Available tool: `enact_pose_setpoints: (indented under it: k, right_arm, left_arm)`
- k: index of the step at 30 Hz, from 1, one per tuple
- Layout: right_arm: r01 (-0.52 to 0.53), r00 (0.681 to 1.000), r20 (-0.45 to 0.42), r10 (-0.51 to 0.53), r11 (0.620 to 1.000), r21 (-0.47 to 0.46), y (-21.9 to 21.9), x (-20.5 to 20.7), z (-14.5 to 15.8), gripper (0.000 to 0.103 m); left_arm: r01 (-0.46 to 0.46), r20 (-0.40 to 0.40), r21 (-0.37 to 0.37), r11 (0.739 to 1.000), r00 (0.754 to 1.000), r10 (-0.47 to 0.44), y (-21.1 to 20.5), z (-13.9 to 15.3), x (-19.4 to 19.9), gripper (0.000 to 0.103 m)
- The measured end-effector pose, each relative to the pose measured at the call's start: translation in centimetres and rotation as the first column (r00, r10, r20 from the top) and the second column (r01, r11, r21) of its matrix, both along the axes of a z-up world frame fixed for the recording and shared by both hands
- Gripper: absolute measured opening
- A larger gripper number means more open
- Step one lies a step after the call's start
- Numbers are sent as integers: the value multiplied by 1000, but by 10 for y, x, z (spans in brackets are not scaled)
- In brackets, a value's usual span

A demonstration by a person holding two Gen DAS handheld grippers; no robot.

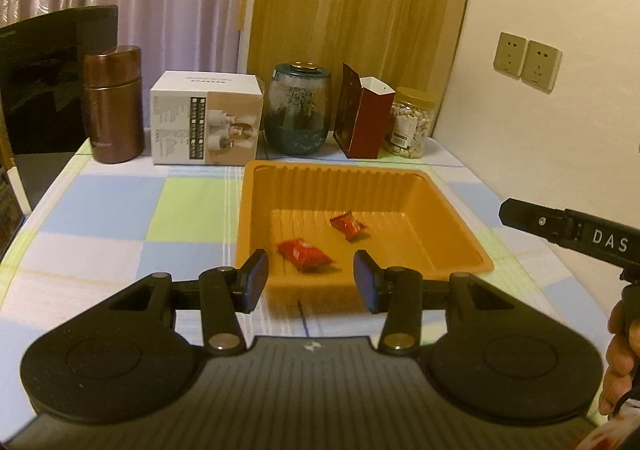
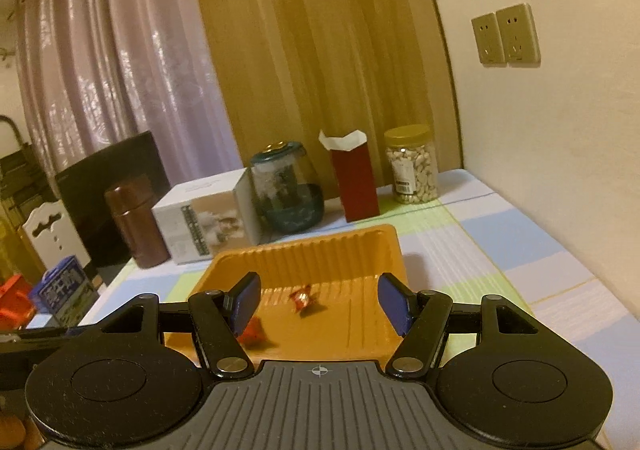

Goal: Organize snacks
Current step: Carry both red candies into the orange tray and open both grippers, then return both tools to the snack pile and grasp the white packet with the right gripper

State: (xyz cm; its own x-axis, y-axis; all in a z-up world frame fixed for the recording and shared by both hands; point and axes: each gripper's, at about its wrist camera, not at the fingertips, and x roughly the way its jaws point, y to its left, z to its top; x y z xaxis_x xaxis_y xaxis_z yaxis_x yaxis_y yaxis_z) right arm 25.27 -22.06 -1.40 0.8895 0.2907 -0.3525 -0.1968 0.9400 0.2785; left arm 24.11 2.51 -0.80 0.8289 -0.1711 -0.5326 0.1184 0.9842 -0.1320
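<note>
An orange plastic tray (image 1: 340,170) sits on the checked tablecloth. Two red snack packets lie loose in it: one near the front (image 1: 306,254), one further back (image 1: 348,226). My left gripper (image 1: 311,280) hovers just before the tray's near rim, open, with nothing between its blue pads. The right wrist view shows the same tray (image 2: 304,246) with both packets, one in the middle (image 2: 302,298) and one half hidden behind the left finger (image 2: 252,332). My right gripper (image 2: 320,300) stands open over the near edge, holding nothing. Its black body (image 1: 568,230) reaches in from the right, in a person's hand (image 1: 620,350).
Along the table's back stand a brown canister (image 1: 114,104), a white box (image 1: 206,118), a teal glass jar (image 1: 298,110), an opened dark red carton (image 1: 362,118) and a jar of nuts (image 1: 412,122). A dark screen (image 1: 52,82) is at the left, a wall at the right.
</note>
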Motion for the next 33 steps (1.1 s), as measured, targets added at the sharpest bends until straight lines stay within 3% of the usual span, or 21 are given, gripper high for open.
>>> enact_pose_setpoints:
  k: [8,16,21,29,33]
  right_arm:
    - [-83,996,-30,82,996,-38,6,-62,-12,65]
    - [-196,978,-90,187,975,-103,21,-107,-50,65]
    - [-276,960,-96,263,946,-170,33,-114,-65,65]
    - [-370,928,-134,349,908,-196,51,-104,-79,64]
    - [-423,905,-168,392,875,-236,66,-91,-86,51]
  left_arm:
    - [-18,-9,23,1000,1000,19,5,-5,-69,45]
    - [-60,-90,29,998,994,62,10,-35,-124,49]
    - [-71,-123,46,996,990,76,12,-47,-131,49]
    - [-67,-121,102,993,990,79,18,-51,-117,52]
    - [-77,-133,80,994,987,88,24,-54,-112,52]
